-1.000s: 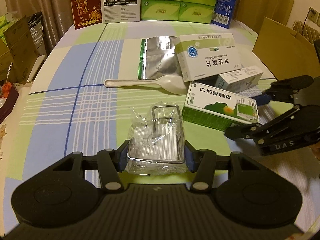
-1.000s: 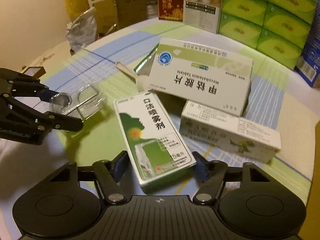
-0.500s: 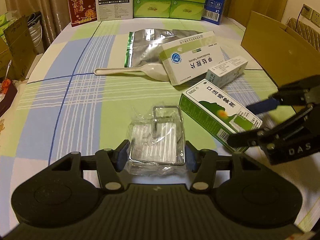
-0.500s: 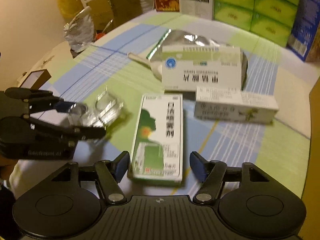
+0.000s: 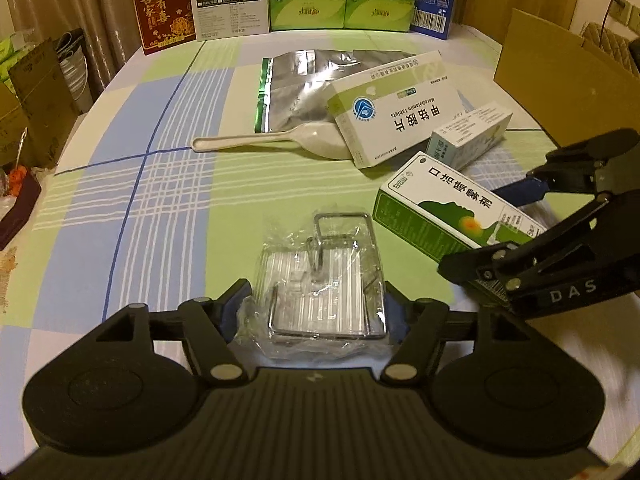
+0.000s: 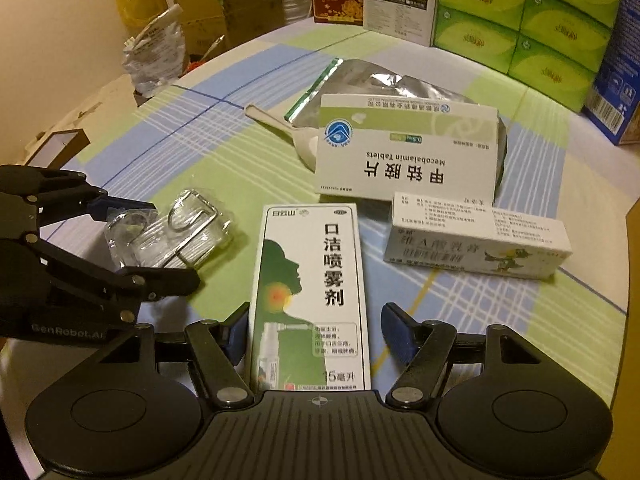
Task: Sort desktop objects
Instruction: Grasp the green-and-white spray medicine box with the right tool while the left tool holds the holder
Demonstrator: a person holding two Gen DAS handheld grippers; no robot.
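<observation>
Only right view shows left gripper (image 6: 176, 248) clamping wrapped hook (image 6: 176, 236), right gripper (image 6: 314, 320) apart.

left tool (image 5: 316, 312) tight around plastic-wrapped wire rack (image 5: 322, 280), green spray box (image 5: 452, 208) just beside

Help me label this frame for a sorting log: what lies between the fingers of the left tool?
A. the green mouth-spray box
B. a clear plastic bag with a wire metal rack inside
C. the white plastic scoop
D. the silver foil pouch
B: in the left wrist view, the left tool has its fingers on either side of the clear bag with the wire rack, while the green spray box sits between the right tool's fingers.
</observation>
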